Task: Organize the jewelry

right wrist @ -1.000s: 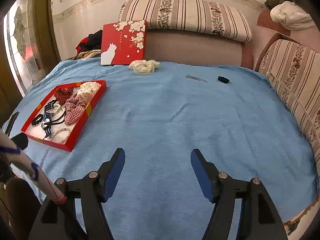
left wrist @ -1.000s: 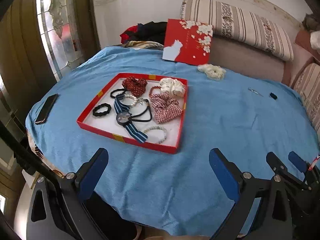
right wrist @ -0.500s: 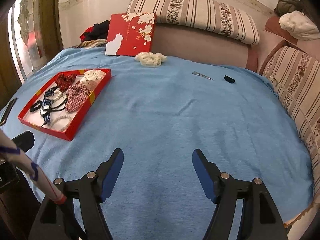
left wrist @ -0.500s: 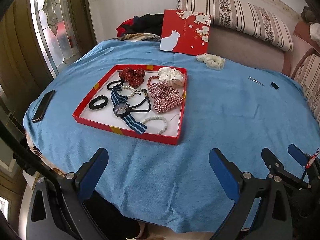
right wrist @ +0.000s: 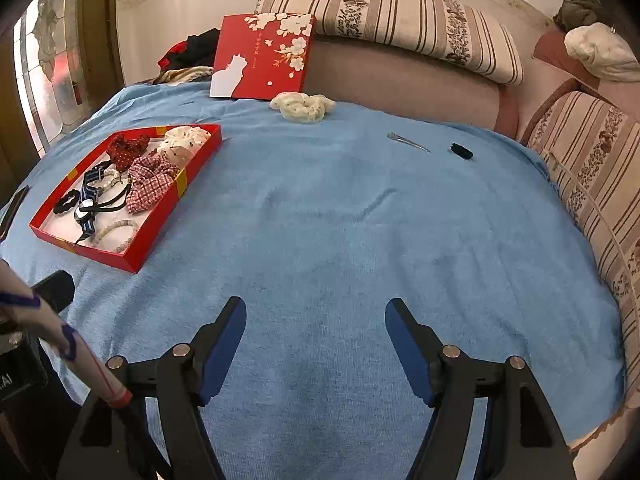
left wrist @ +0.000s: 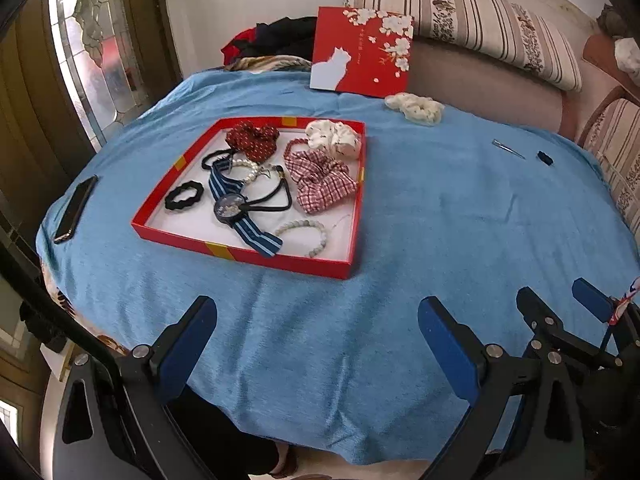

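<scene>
A red tray [left wrist: 240, 254] [right wrist: 156, 232] sits on the blue cloth and holds scrunchies, black hair ties, a striped-strap watch [left wrist: 230, 208] and a bead bracelet [left wrist: 304, 232]. A cream scrunchie [left wrist: 416, 106] [right wrist: 304, 106], a metal hair clip [left wrist: 508, 148] [right wrist: 408, 142] and a small black item [left wrist: 544, 158] [right wrist: 462, 151] lie loose on the cloth at the far side. My left gripper [left wrist: 316, 332] is open and empty, near the table's front edge, below the tray. My right gripper [right wrist: 316, 332] is open and empty over bare cloth, right of the tray.
A red box lid [left wrist: 362, 54] [right wrist: 262, 56] leans against the sofa back. A black phone [left wrist: 76, 208] lies at the table's left edge. Striped cushions [right wrist: 392, 20] and sofa arms border the back and right. Clothes [left wrist: 276, 42] are piled behind the table.
Both cameras have shifted slightly forward and up, so the tray and loose items sit a little lower in view. Both grippers stay open and empty.
</scene>
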Demonstrator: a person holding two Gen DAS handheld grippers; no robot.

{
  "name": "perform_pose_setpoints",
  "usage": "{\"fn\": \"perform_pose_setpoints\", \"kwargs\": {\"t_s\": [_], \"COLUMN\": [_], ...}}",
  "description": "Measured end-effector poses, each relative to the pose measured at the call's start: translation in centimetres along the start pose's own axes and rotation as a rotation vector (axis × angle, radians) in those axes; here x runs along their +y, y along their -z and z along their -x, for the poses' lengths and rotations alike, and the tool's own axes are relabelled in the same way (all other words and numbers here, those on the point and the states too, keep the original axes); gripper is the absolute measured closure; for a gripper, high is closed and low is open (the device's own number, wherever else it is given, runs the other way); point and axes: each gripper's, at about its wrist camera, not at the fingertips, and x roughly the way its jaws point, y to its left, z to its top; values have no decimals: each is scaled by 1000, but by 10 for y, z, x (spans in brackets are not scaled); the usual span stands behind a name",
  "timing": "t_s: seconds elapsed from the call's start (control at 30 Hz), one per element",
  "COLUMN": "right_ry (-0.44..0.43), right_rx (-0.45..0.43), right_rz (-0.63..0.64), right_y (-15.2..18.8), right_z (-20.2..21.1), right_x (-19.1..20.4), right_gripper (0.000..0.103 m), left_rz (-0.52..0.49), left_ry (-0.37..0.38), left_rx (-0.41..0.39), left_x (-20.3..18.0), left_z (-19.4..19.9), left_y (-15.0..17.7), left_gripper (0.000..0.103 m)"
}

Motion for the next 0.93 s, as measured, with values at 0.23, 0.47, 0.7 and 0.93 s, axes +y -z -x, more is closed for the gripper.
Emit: {"fn": "perform_pose_setpoints", "kwargs": {"t_s": [0.23,0.47,0.7,0.93], "right_ry": [1,-2,-13,-31], "right_rx": [8,2,-24,-27], "right_rz": [-9,0,57,88], "right_y": [1,1,-7,-12], "right_z": [-3,0,7,7], "right_x": [-3,-2,16,26], "right_gripper": [27,27,26,24], "left_rz": [0,12,46,79], "left_ry": [8,19,11,3], "left_rx": [13,20,14,9], "left_x": [-3,-2,10,24], "left_z": [-2,-2,-3,-3], "left_y": [1,1,-3,-10], "left_gripper": [3,3,3,3]}}
